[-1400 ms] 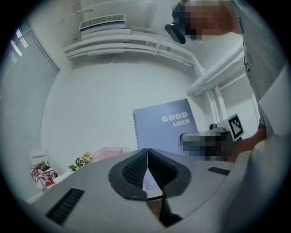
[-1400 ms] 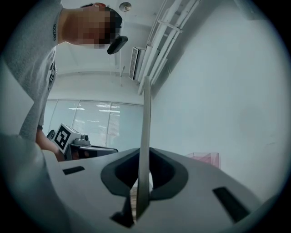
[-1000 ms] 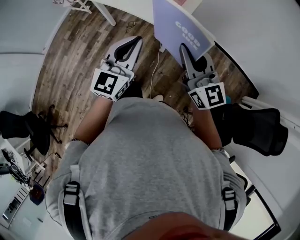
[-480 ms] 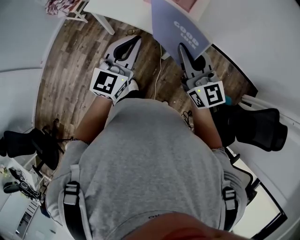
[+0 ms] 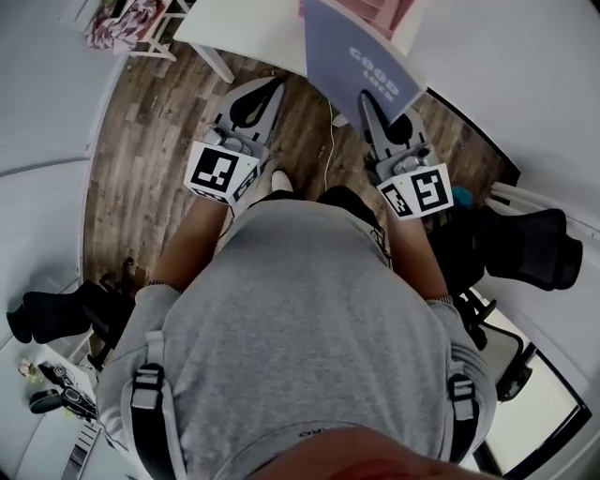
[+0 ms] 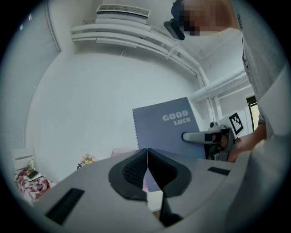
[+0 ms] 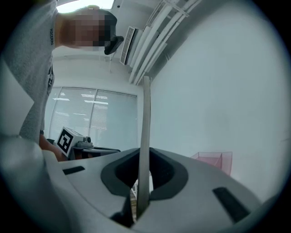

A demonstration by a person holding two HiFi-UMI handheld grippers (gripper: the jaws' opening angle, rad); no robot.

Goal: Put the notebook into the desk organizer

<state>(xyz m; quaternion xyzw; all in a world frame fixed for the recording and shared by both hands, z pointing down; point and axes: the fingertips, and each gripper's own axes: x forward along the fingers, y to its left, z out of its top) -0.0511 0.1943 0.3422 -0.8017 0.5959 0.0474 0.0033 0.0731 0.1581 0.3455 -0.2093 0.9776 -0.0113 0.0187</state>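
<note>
Below the person's head, in the head view, the notebook (image 5: 349,54) stands out ahead of the grey shirt (image 5: 300,319), its blue-grey cover with the words "GOOD LUCK" facing up and to the right. The right gripper (image 5: 368,105) is clamped on the notebook's near edge. The left gripper (image 5: 267,91) is to the left of the notebook, apart from it, over the wood floor (image 5: 141,150). A white desk (image 5: 239,28) lies just beyond and to the left of the notebook, and a pink organizer (image 5: 380,11) shows behind the notebook's far edge. A black chair (image 5: 525,248) stands well to the right of the notebook.

In the left gripper view, the left gripper (image 6: 147,160) has its jaws pressed together with nothing between them. The notebook (image 6: 166,129) stands upright beyond them, spiral spine on its left side, with the right gripper (image 6: 200,136) gripping its right edge. A bit of the pink organizer (image 6: 122,151) shows low to the left of the notebook.

In the right gripper view, the right gripper (image 7: 143,164) is closed on the notebook (image 7: 145,123), which is seen edge-on as a thin upright strip between the pads. The pink organizer (image 7: 217,161) sits to the right of the notebook, and the left gripper (image 7: 75,141) is to its left.
</note>
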